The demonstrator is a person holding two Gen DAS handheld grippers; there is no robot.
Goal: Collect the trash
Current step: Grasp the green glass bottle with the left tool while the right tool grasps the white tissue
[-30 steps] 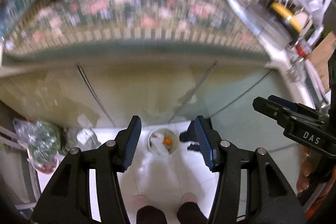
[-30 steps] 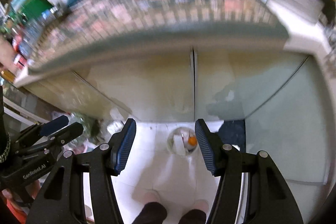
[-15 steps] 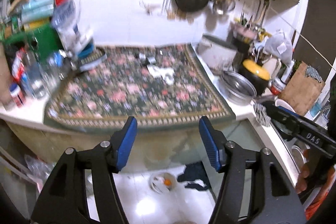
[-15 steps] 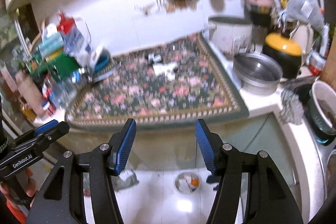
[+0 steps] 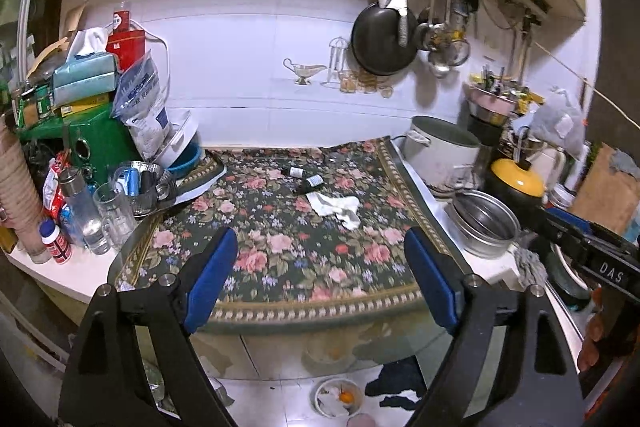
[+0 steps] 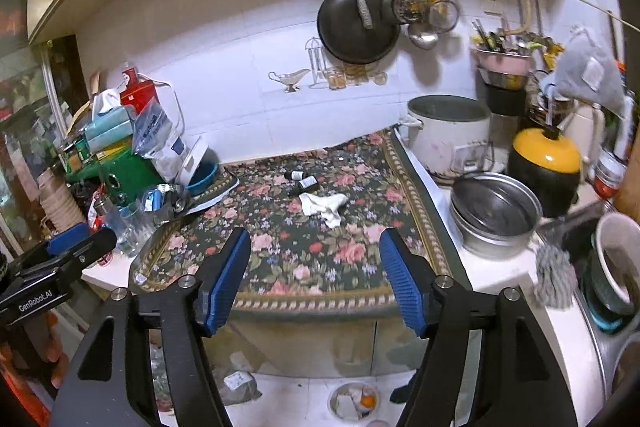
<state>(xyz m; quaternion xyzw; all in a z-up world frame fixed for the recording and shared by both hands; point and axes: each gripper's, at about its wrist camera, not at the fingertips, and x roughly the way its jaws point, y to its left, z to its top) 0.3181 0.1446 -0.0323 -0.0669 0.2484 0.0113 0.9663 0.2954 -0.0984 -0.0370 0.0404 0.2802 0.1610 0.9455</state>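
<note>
Both grippers hang in front of the kitchen tabletop [image 5: 80,283], level with its near edge. The left gripper [image 5: 320,275] has its blue-padded jaws spread wide with nothing between them, and the right gripper [image 6: 316,275] is released the same way, empty. On the floral mat [image 5: 288,247] that covers the tabletop, a crumpled white tissue [image 5: 336,207] lies toward the far middle, and two small dark bottles [image 5: 310,181] lie on their sides just behind it, near the wall. Down on the white tiled floor, below the tabletop's front edge, stands a small round trash bin [image 6: 354,401] with white scraps and something orange inside; a dark cloth [image 5: 396,385] lies just beside it. A steel pot [image 6: 496,215] sits to the right of the mat, with a yellow-lidded black cooker [image 6: 546,167] behind it.
</note>
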